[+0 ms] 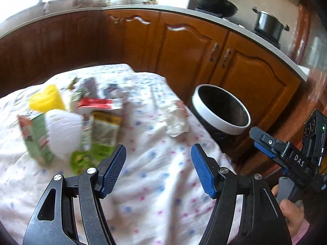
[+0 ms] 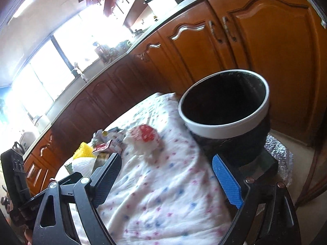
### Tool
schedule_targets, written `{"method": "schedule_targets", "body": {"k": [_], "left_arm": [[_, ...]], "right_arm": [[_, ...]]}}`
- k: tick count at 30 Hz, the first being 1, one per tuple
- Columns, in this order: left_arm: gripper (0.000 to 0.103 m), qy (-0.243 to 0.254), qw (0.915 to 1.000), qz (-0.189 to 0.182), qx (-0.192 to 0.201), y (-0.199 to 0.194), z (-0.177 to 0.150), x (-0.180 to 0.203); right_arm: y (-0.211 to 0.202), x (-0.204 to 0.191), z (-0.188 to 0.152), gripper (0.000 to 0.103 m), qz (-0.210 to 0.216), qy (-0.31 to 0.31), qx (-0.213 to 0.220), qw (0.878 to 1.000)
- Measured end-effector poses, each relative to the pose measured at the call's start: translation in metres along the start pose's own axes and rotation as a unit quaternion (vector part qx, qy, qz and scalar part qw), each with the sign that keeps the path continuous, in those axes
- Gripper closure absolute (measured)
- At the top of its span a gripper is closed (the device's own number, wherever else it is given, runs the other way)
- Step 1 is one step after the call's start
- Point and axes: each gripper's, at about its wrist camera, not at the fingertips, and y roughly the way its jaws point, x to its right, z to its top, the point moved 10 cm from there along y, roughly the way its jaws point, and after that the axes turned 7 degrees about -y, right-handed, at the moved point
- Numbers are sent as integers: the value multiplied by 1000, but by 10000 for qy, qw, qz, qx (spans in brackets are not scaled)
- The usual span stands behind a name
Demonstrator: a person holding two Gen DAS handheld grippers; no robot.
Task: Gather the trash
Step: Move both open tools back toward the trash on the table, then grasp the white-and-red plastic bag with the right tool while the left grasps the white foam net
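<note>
A pile of trash lies on the flowered cloth (image 1: 155, 175): a yellow cup (image 1: 48, 98), a white lid or bowl (image 1: 64, 132), a green carton (image 1: 35, 136), a red-and-white packet (image 1: 96, 103) and a crumpled white wrapper (image 1: 176, 120). The wrapper with red print also shows in the right wrist view (image 2: 143, 140). A black bin with a white rim (image 1: 221, 110) (image 2: 224, 104) stands off the table's right edge, open and dark inside. My left gripper (image 1: 158, 163) is open and empty above the cloth. My right gripper (image 2: 165, 173) is open and empty near the bin.
Wooden cabinets (image 1: 184, 47) and a counter (image 1: 235, 24) run behind the table, with a black pan (image 1: 214, 4) and a steel pot (image 1: 269, 24) on top. The other gripper's body (image 1: 290, 157) is at the right in the left wrist view.
</note>
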Motion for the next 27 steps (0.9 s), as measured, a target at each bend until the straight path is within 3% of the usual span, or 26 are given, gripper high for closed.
{"method": "schedule_targets", "body": {"k": [13,20,27], "left_arm": [[36,-592,9972,384,257,-26,5,-69],[36,-937,9935,594,246,-20,14,-103],[37,-912,9935,666,129,-4,23,-117]], "right_arm": [[27,-48,-13,11,197,-482,-282,9982],[46,-66,-4,11,158,-761,-329,9964],[76,-67,8,13,-46,-970,-480,9941]]}}
